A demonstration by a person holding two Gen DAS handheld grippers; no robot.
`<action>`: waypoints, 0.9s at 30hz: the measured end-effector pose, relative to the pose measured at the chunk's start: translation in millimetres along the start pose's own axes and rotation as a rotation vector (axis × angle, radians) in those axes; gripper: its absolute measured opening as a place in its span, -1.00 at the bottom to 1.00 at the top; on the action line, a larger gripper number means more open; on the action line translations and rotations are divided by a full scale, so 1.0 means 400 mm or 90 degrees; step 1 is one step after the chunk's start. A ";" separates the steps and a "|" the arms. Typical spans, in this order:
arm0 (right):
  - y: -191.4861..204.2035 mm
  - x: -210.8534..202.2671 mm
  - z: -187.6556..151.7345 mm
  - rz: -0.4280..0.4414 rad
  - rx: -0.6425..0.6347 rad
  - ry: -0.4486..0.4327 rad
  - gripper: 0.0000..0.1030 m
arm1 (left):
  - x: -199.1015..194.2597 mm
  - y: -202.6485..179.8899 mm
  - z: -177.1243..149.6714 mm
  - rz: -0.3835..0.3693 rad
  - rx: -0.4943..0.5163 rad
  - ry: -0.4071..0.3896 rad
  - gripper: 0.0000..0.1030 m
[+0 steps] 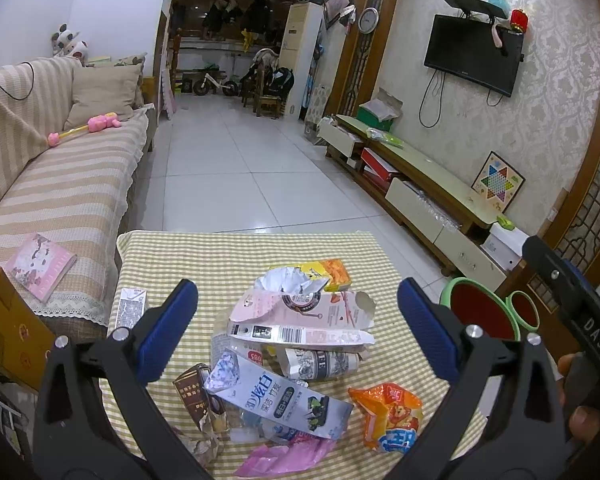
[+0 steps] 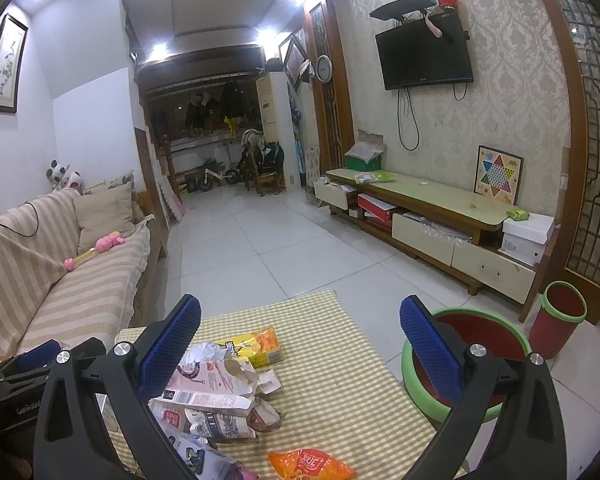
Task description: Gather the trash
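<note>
On the checked tablecloth in front of me lies the trash — a torn pink carton, a white-and-blue toothpaste box, an orange snack bag, a yellow box. To its right on the floor stand 2 green-rimmed red bins, large and small. My left gripper and right gripper both hover spread wide, holding nothing.

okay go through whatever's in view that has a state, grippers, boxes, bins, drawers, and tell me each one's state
left gripper: open, holding nothing
right gripper: open, holding nothing
pink carton: torn open, flattened
orange snack bag: crumpled
large bin: open, upright
small bin: open, upright
left drawer: pulled out
TV: off
</note>
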State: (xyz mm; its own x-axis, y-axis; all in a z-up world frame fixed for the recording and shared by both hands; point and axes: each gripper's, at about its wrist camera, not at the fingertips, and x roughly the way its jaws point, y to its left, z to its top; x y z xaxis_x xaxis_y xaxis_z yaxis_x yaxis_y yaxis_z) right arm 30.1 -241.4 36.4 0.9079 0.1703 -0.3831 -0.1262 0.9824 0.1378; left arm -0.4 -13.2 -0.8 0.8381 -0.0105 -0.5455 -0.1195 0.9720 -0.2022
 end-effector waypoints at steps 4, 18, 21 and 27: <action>-0.001 0.000 -0.001 0.000 0.001 0.000 0.86 | 0.001 0.006 -0.008 -0.002 0.002 0.003 0.90; 0.003 0.000 -0.014 -0.001 0.001 0.000 0.86 | 0.002 0.002 -0.009 -0.002 0.005 0.006 0.90; -0.019 0.001 -0.020 -0.002 0.009 0.002 0.86 | 0.002 0.002 -0.008 -0.002 0.005 0.008 0.90; -0.023 -0.002 -0.015 -0.001 0.013 0.004 0.86 | 0.002 0.002 -0.006 -0.001 0.006 0.010 0.90</action>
State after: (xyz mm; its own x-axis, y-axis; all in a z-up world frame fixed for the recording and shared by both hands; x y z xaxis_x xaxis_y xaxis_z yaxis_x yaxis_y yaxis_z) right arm 28.3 -250.0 29.9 0.9055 0.1690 -0.3892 -0.1160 0.9809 0.1560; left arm -1.1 -13.0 -3.5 0.8296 -0.0153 -0.5581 -0.1131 0.9743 -0.1948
